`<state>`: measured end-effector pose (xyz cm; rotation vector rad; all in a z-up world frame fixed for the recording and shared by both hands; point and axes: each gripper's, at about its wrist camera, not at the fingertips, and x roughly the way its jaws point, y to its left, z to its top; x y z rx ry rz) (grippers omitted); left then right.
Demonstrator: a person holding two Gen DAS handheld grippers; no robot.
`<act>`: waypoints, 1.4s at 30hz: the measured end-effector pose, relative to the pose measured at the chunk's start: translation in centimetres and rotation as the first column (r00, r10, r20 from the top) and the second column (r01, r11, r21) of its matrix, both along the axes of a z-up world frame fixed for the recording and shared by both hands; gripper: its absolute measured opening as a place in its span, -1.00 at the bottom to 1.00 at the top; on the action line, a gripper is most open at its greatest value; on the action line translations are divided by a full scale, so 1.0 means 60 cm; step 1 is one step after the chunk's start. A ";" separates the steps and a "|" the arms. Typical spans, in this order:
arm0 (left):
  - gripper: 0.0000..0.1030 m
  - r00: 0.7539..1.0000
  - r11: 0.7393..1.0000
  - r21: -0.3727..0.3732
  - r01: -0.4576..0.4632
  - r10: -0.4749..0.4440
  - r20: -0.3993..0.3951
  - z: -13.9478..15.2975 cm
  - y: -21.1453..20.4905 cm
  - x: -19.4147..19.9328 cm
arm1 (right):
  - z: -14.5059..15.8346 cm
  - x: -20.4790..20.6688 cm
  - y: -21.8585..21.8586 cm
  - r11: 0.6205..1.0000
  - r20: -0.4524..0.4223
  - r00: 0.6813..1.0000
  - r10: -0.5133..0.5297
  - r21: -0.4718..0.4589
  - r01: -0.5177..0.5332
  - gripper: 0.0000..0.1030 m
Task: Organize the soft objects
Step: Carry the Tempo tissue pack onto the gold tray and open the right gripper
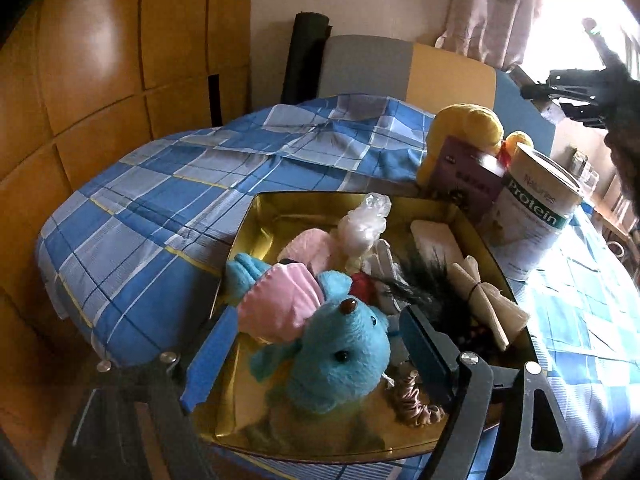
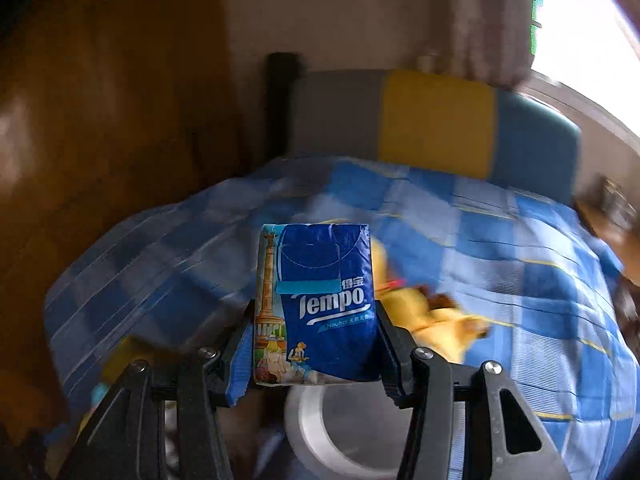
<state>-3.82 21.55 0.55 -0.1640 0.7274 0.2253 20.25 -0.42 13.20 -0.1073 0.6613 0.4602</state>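
- While a blue-checked bed (image 1: 168, 200) fills both views, it carries a gold tin (image 1: 280, 216) of soft things near its front edge, with a protein can (image 1: 536, 208), a purple box (image 1: 468, 184) and a yellow plush (image 1: 468, 128) just beyond the tin's far right corner.
- Inside the tin, a blue plush mouse (image 1: 340, 344) with pink ears lies at the front, a pink cloth (image 1: 308, 244) and a knotted plastic bag (image 1: 366, 220) behind it, dark feathers (image 1: 424, 284), a tied cream bundle (image 1: 484, 296) and a scrunchie (image 1: 420, 400) to the right.
- The left gripper (image 1: 312, 356) hangs over the tin, its fingers (image 1: 212, 360) spread wide on either side of the mouse and, as far as the view shows, pressing nothing; the mouse rests in the tin.
- The right gripper (image 2: 312, 352) is held above the bed, its fingers (image 2: 390, 356) clamped on both sides of a Tempo tissue pack (image 2: 320, 304), which stands upright between them; the background is blurred.
- Judged from this, the sorting is mid-course: the mouse appears placed, and the tissue pack is the item in transit.
- The next move likely calls for carrying the pack to a free spot in the tin, lowering it clear of the left gripper, then parting the fingers; the tin is crowded, so room is tight.
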 end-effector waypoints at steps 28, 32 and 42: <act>0.99 0.996 0.997 -0.010 -0.073 0.073 0.059 0.016 0.022 -0.007 | -0.317 -0.188 0.166 0.978 -0.286 0.954 0.090 -0.154 -0.138 0.03; 0.99 0.995 0.997 0.006 -0.076 0.076 0.062 0.019 0.015 -0.008 | -0.293 -0.209 0.146 0.984 -0.244 0.965 0.092 -0.128 -0.126 0.17; 0.99 0.995 0.992 0.082 -0.094 0.091 0.036 0.025 -0.019 -0.001 | -0.220 -0.262 0.093 0.999 -0.102 0.994 0.028 -0.039 -0.032 0.45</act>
